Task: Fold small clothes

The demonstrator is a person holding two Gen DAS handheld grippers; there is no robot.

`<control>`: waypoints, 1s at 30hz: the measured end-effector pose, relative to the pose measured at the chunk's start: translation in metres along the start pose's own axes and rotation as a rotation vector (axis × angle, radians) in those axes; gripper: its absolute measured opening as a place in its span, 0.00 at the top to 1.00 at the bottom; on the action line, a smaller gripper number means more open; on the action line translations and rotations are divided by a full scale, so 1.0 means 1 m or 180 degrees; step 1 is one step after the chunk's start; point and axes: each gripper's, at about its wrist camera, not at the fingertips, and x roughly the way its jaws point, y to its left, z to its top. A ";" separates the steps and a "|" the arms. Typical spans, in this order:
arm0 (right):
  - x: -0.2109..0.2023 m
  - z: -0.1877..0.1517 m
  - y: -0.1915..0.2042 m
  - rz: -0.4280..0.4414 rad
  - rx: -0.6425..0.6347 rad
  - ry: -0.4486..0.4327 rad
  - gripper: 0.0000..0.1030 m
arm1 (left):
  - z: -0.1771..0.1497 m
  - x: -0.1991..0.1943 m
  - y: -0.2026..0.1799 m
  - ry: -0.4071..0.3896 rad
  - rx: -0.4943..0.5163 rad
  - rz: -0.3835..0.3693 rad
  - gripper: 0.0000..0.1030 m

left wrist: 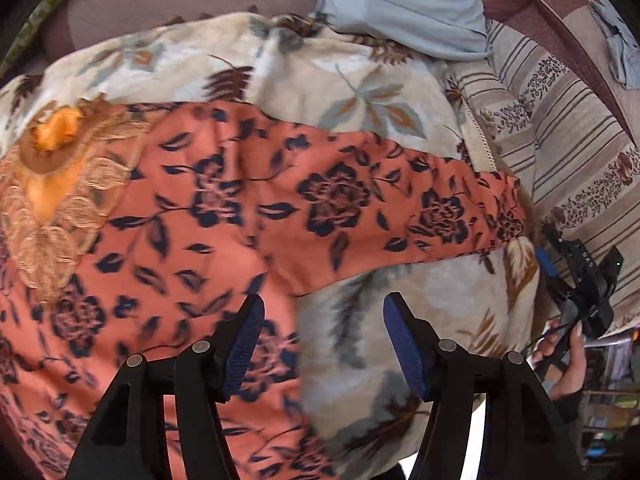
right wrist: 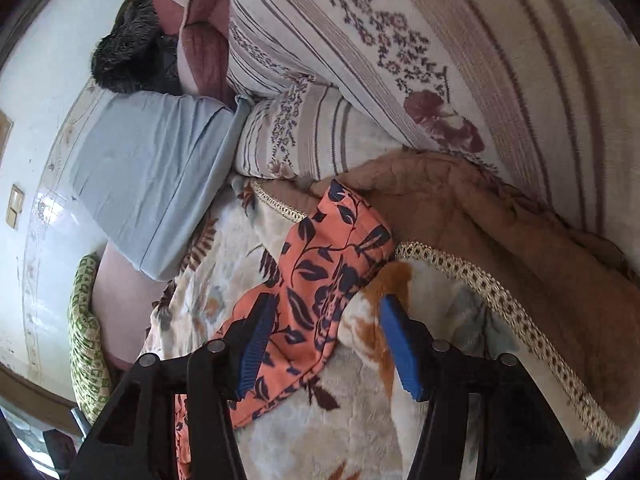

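Hovering over the bed, the left gripper has its blue-padded jaws spread wide with nothing between them, poised above the spot where the orange floral garment meets the cream leaf-print blanket. That garment lies spread flat across the blanket, its lace-trimmed neckline off toward the left side and one long sleeve stretching out to the right, reaching almost to the blanket's edge. Over there, at the blanket's right edge, you can see the right gripper held in the person's hand, just beyond the sleeve's cuff. From the right wrist camera, the right gripper is parted wide as well, gripping nothing, and the sleeve end lies right between and ahead of its fingers, cuff pointing away toward the blanket's gold-braided border. The left pad sits over the sleeve fabric; whether it touches is hard to say. Beyond the blanket, a pale blue pillow rests near the head of the bed, with a striped floral quilt bunched up beside it.
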 end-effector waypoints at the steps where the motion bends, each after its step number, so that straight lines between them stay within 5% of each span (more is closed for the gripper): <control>1: 0.008 0.004 -0.002 -0.0043 0.0001 0.0002 0.45 | 0.004 0.017 -0.008 0.0091 -0.0028 -0.0070 0.40; 5: 0.036 0.014 -0.010 -0.0290 0.0045 0.0064 0.47 | 0.016 0.073 -0.016 0.0286 -0.0079 -0.0088 0.41; 8: 0.045 0.017 -0.024 -0.0125 0.0288 0.0008 0.45 | 0.031 0.096 -0.001 0.0229 -0.0331 -0.0129 0.41; 11: 0.052 0.018 -0.017 -0.0070 0.0093 -0.0028 0.48 | 0.041 0.115 0.010 0.0282 -0.0584 -0.0125 0.42; 13: 0.050 0.018 -0.006 -0.0201 -0.0145 -0.0034 0.88 | 0.042 0.115 0.009 0.0309 -0.0557 -0.0112 0.42; 16: 0.024 0.013 0.015 -0.0210 -0.0409 -0.0319 0.88 | 0.036 0.089 0.007 0.0294 -0.0474 -0.0393 0.42; 19: 0.003 0.001 0.048 -0.0199 -0.0721 -0.0477 0.88 | 0.028 0.054 0.025 0.0077 -0.0396 -0.0428 0.41; 25: -0.006 -0.049 0.139 0.0186 -0.1202 -0.0356 0.88 | 0.009 0.005 0.114 -0.0220 -0.0725 -0.0226 0.40; 30: 0.002 -0.124 0.237 0.0706 -0.1462 -0.0108 0.88 | -0.036 -0.048 0.200 -0.0402 -0.0996 -0.0117 0.40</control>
